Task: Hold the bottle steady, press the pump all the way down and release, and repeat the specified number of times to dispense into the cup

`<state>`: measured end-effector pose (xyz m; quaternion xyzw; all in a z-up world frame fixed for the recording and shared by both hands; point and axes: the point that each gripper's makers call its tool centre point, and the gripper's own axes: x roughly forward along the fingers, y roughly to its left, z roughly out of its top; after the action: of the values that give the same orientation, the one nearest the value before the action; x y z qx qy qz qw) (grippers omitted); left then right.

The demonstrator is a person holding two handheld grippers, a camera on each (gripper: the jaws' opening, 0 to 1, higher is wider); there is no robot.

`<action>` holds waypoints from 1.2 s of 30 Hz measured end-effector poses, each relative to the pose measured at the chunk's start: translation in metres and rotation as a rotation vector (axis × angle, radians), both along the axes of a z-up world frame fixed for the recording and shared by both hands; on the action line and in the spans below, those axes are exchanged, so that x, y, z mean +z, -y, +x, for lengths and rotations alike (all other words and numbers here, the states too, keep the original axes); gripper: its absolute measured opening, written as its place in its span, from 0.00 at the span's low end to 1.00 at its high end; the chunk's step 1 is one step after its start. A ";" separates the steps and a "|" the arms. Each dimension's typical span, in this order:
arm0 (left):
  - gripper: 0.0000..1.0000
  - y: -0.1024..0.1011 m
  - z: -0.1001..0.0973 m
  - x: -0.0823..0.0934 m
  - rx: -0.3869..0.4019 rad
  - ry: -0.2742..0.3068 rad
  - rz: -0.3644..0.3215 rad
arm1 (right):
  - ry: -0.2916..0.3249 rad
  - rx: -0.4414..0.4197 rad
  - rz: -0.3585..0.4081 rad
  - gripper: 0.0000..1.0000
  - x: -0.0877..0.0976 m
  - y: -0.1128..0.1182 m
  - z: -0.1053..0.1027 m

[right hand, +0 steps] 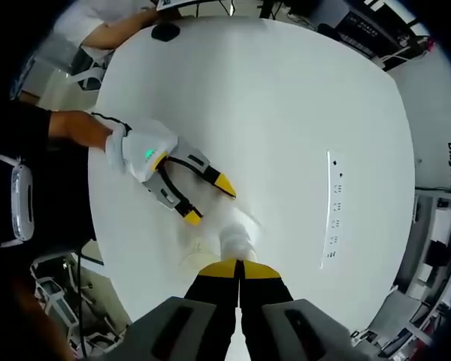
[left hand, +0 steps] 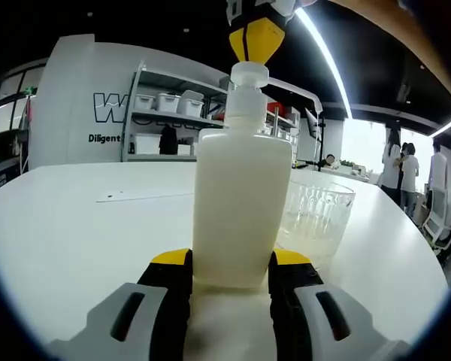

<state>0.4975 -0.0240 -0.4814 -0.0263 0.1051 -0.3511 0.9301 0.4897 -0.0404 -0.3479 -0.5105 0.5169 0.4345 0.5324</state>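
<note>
Left gripper view: the base of the bottle (left hand: 240,203) was hidden between the left tool's (left hand: 231,274) two jaws, which pressed against its sides and held it upright on the white counter (left hand: 75,226). The bottle was pale cream, flat-sided, with a white pump (left hand: 249,75) on a short neck. The spout was hard to make out. Above the pump, the right tool's yellow tips came down from the top edge, cut off there; they looked to be resting on the pump head.

Just right of the left tool and partly behind the bottle stood a clear ribbed cup (left hand: 316,214); whether it held any liquid could not be told. Shelves (left hand: 173,113) with bins stood far beyond the counter, and people stood off to the right.

Right gripper view: the right tool (right hand: 239,269) pointed straight down, jaws closed together, tips at the blurred white pump (right hand: 237,242). The bottle body below was smeared and unclear. The left tool (right hand: 209,200) reached in from the left, held by a gloved hand (right hand: 139,150). A power strip (right hand: 333,209) lay on the counter (right hand: 270,105), off to the right.
</note>
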 end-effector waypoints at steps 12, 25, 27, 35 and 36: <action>0.39 -0.001 -0.003 0.000 0.002 0.000 0.002 | 0.006 0.017 -0.007 0.00 0.001 0.000 0.001; 0.39 -0.001 -0.011 -0.001 0.002 0.000 0.011 | 0.011 0.021 -0.006 0.00 0.004 0.001 0.000; 0.39 -0.001 -0.012 -0.001 0.002 -0.001 0.014 | 0.009 0.014 0.008 0.00 0.002 0.002 0.000; 0.38 -0.001 -0.009 -0.002 0.003 -0.006 0.022 | 0.028 0.024 0.046 0.00 0.002 0.000 0.001; 0.38 -0.001 -0.010 -0.002 0.002 -0.006 0.023 | 0.034 0.027 0.043 0.00 0.002 0.000 0.001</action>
<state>0.4880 -0.0230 -0.4830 -0.0168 0.1121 -0.3486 0.9304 0.4907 -0.0404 -0.3463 -0.5132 0.4913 0.4440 0.5461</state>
